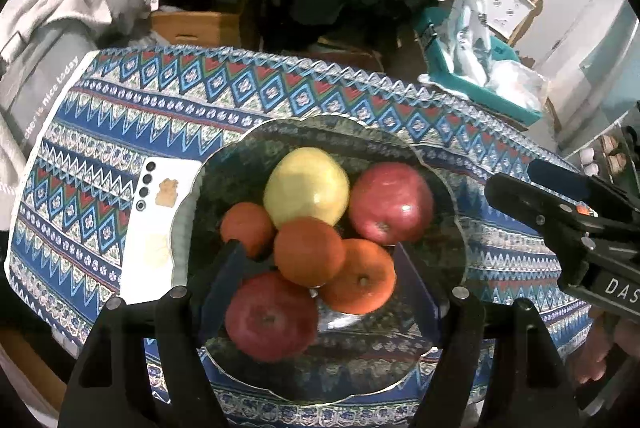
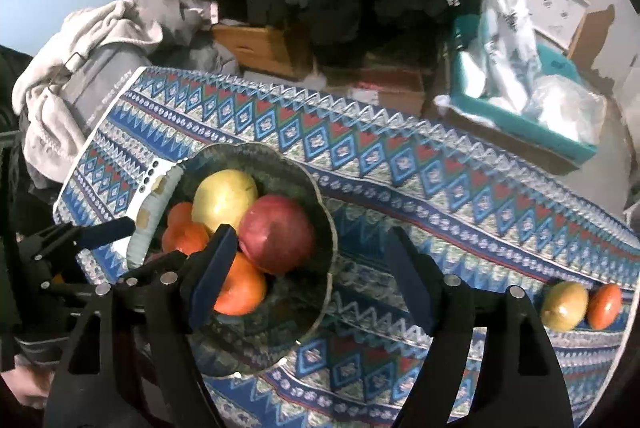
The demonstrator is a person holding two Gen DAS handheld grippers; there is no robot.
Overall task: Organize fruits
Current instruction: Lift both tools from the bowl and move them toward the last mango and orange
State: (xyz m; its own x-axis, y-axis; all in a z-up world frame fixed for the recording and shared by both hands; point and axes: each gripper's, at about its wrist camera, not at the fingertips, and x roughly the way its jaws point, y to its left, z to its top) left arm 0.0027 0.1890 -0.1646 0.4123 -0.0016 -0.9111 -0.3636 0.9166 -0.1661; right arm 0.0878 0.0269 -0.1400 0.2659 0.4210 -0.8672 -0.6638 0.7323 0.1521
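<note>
The left tongs [image 1: 320, 292] hang above the dark green glass bowl with a scalloped rim [image 1: 452, 187], pointing steeply down, and their blue-padded fingers [image 1: 224, 280] stand apart with nothing pressed between them; the fruits lie lower, inside the bowl. The right tongs [image 2: 312, 276] are open as well and hold nothing: the left finger is above the near side of the bowl and the right finger is above the patterned cloth beside the bowl. In the bowl lie a yellow-green round apple [image 1: 306, 185] at the far side, a dark red apple [image 1: 390, 203] to the right of it, a second red apple [image 1: 270, 316] at the near side, and three orange tangerines [image 1: 308, 252] in the middle, all touching each other. The bowl stands on the tabletop covered with a blue, red and white zigzag-patterned cloth [image 1: 132, 115]. Just beside the bowl, at its left, a white smartphone lies face down [image 1: 148, 228], and the bowl rim partly covers it. Well apart from the bowl, to its right near the cloth edge, a small yellow fruit [image 2: 564, 306] and a small orange-red fruit [image 2: 606, 306] lie touching each other. Beyond the far edge of the tabletop are a teal plastic bin with white bags [image 1: 480, 83] and a heap of grey clothes [image 1: 60, 11].
</note>
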